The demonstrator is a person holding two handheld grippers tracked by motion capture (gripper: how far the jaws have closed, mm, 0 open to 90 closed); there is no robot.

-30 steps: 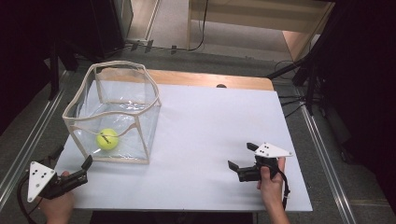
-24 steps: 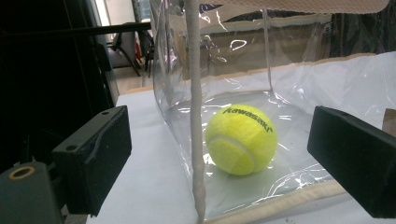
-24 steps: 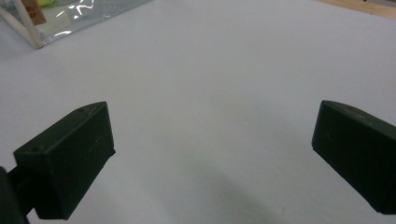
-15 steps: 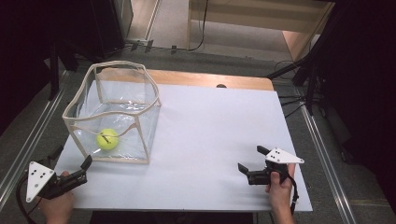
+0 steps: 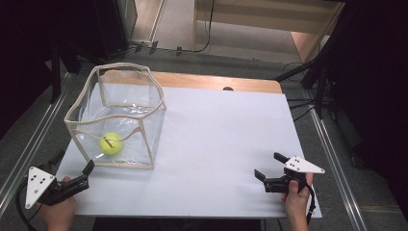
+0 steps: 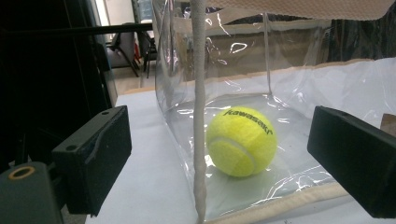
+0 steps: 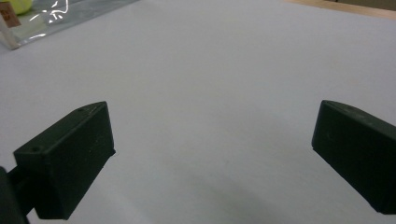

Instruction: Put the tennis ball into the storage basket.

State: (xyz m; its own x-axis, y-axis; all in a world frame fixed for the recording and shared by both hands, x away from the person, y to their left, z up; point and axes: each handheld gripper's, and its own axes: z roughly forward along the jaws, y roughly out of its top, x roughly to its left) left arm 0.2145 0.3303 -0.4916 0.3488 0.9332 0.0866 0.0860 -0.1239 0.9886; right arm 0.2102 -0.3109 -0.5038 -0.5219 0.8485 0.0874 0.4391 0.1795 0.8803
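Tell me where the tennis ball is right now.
In the high view the tennis ball lies on the floor of the clear bag at the table's left, near its front wall, just ahead of the left tongs.

The box (image 5: 118, 118) stands on the counter's (image 5: 216, 139) left half, toward the far side. The ball (image 5: 110, 143) lies in the box, near its front wall. The left gripper (image 5: 72, 175) sits just before the box's front left corner; the right gripper (image 5: 271, 166) is well apart, at the front right.
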